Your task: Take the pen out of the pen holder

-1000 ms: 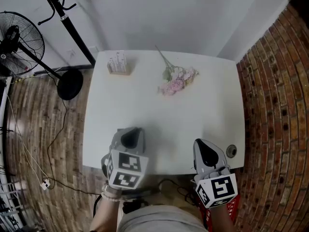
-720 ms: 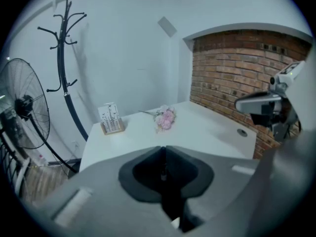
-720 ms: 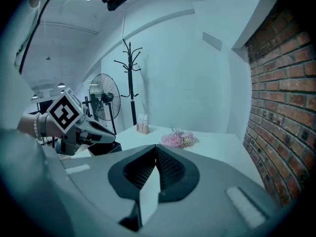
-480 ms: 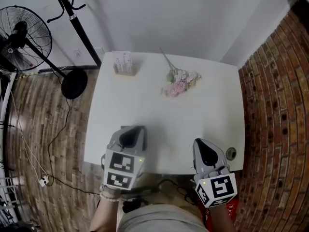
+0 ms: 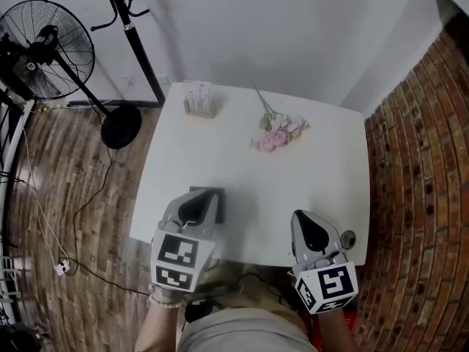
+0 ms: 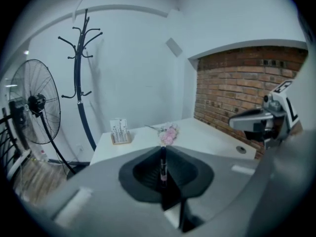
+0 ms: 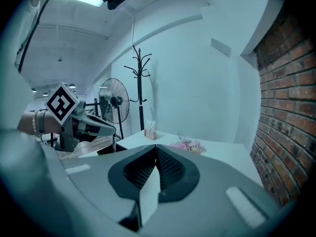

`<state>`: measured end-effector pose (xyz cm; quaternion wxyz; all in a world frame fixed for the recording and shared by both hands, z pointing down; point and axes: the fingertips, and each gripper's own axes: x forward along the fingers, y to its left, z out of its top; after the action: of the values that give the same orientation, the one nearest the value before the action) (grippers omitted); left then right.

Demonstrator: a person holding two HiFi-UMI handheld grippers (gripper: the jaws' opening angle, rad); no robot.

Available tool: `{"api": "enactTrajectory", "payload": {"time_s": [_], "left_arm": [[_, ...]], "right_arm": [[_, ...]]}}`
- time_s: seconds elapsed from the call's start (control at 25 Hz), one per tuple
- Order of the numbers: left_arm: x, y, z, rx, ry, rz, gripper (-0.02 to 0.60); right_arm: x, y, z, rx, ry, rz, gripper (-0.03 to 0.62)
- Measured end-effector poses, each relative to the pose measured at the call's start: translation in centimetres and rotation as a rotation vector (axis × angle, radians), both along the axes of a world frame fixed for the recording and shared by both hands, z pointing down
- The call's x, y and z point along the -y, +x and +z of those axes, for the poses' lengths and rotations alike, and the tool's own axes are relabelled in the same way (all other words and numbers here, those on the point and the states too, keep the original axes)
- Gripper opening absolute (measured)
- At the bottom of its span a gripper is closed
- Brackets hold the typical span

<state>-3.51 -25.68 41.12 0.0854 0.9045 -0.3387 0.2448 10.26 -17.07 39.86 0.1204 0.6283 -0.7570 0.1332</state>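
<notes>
A thin dark pen (image 6: 162,168) stands upright between the jaws of my left gripper (image 6: 163,151), which is shut on it. In the head view the left gripper (image 5: 199,200) hangs over a black pen holder (image 5: 218,196) near the table's front edge. The right gripper view shows that holder (image 7: 109,150) under the left gripper (image 7: 106,127), with the pen hanging down from its jaws. My right gripper (image 5: 306,222) hovers over the front right of the white table (image 5: 322,174). Its jaws (image 7: 156,147) meet with nothing between them.
A pink flower sprig (image 5: 277,134) lies at the back middle. A small clear stand on a wooden base (image 5: 199,101) sits at the back left corner. A cable hole (image 5: 347,237) is near the right gripper. A fan (image 5: 44,50) and coat stand (image 5: 135,28) are left; brick floor on the right.
My left gripper has risen toward the head camera with the pen in its jaws. The right gripper has stayed where it was.
</notes>
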Motion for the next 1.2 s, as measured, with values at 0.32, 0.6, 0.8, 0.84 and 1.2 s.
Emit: {"api": "enactTrajectory", "payload": {"time_s": [0.32,0.6,0.8,0.84,1.2], "left_arm": [[-0.5,-1.5,-3.0,-0.063,0.067,-0.058,0.025],[-1.0,-3.3,-5.5,-0.106,0.126,-0.109,0.025],[-1.6,-4.7,-7.2,-0.139,0.174,-0.149,0.026],[-1.8,-5.0,-7.5,-0.143,0.182,-0.158,0.025],[-3.8,-8.5,-9.3,-0.171,0.226,-0.258,0.025]], "right_arm": [[0.5,-1.1,-1.2,-0.010,0.037,-0.068,0.005],[1.2,-2.7,-2.3,-0.019,0.067,-0.134,0.005],[1.7,-4.0,-3.1,-0.017,0.091,-0.185,0.005],[1.8,-4.3,-3.2,-0.015,0.095,-0.195,0.005],[2.3,-7.3,-4.4,-0.013,0.132,-0.295,0.005]]}}
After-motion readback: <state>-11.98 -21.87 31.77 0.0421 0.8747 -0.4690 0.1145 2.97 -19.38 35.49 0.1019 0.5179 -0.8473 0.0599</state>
